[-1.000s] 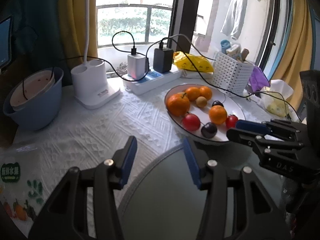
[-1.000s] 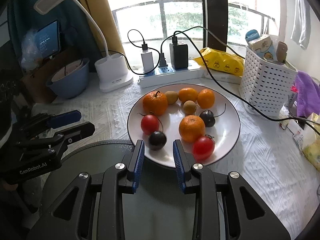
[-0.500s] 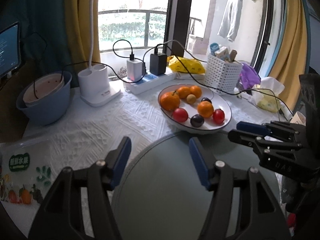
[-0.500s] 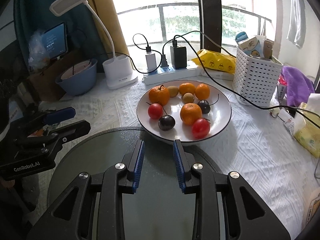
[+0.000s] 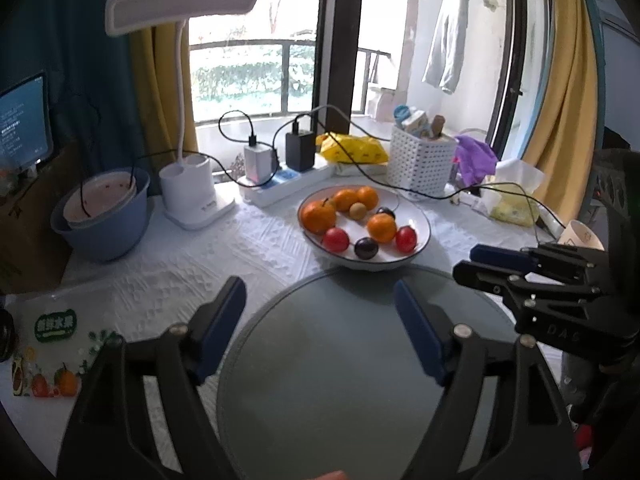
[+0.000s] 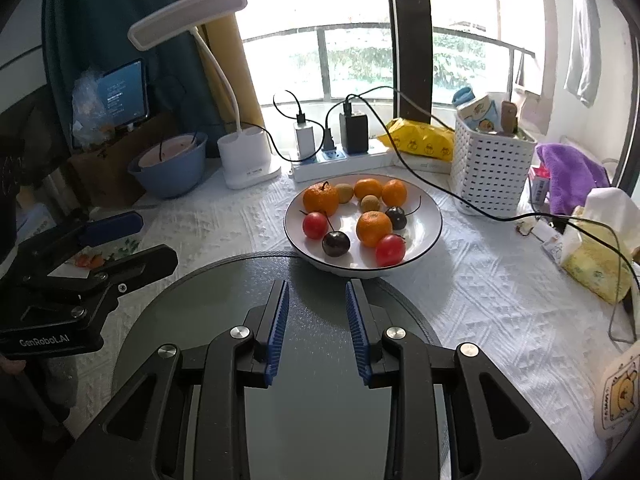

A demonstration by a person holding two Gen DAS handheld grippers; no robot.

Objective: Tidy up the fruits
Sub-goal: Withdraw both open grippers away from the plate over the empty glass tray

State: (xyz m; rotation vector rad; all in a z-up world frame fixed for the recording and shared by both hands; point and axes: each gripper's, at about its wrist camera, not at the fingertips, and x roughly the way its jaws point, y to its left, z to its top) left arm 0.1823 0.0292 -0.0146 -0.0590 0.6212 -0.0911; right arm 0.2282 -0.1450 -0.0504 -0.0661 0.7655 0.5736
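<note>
Nothing was picked up at this moment, so the task seemed to be at its start or between two picks. The left hand-held gripper (image 5: 318,300) was released, with its fingers wide apart and nothing between them. The right hand-held gripper (image 6: 316,300) was also released and empty, but its gap was narrower. Both were in the lower part of their frames, above a round grey tray (image 6: 240,280) that carried no fruit.

The fruits were all in the white plate (image 6: 428,208) at the center of the right wrist frame, just behind the tray on the white counter (image 6: 480,280). In the plate lay four oranges, among them a bigger orange with a stem (image 6: 320,199), two red tomatoes, one of them a front tomato (image 6: 390,249), two dark cherries, one a front cherry (image 6: 335,243), and two small yellow-brown fruits.

I judge that the next move called for a reach forward to the near edge of the plate. The front cherry and front tomato were the nearest. They were round and smooth, so they could roll, and the hold should be gentle.

At the upper left, a blue bowl (image 6: 172,180) held a second, pinkish bowl. At the right, a white basket (image 6: 488,176) held small packages.
</note>
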